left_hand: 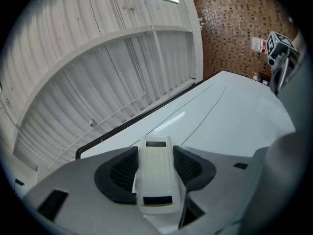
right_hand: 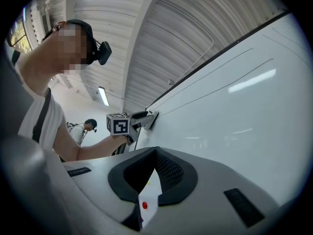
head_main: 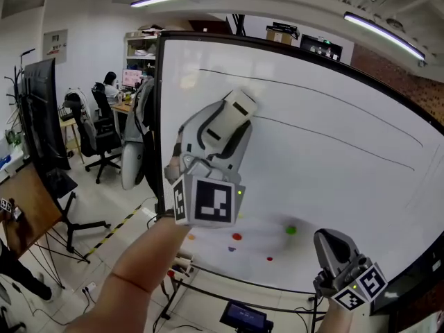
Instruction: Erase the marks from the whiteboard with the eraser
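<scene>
Left claw (head_main: 218, 134) pinched the pale eraser (head_main: 236, 109) between its pads, up against the upper left part of the whiteboard (head_main: 347, 179). The eraser's wiping face was turned away, so contact with the board could not be confirmed. The whiteboard filled most of the head view, with its right and lower right edges cut off by the frame. Right claw (right_hand: 156, 152) sat at the lower right, pressed together at the tips and holding nothing. Two long black lines (head_main: 312, 89) ran across the upper board to the right of the eraser. Near the bottom edge sat a green dot (head_main: 291, 230) and a red dot (head_main: 236, 236). Smaller specks beside them were too small to identify.
</scene>
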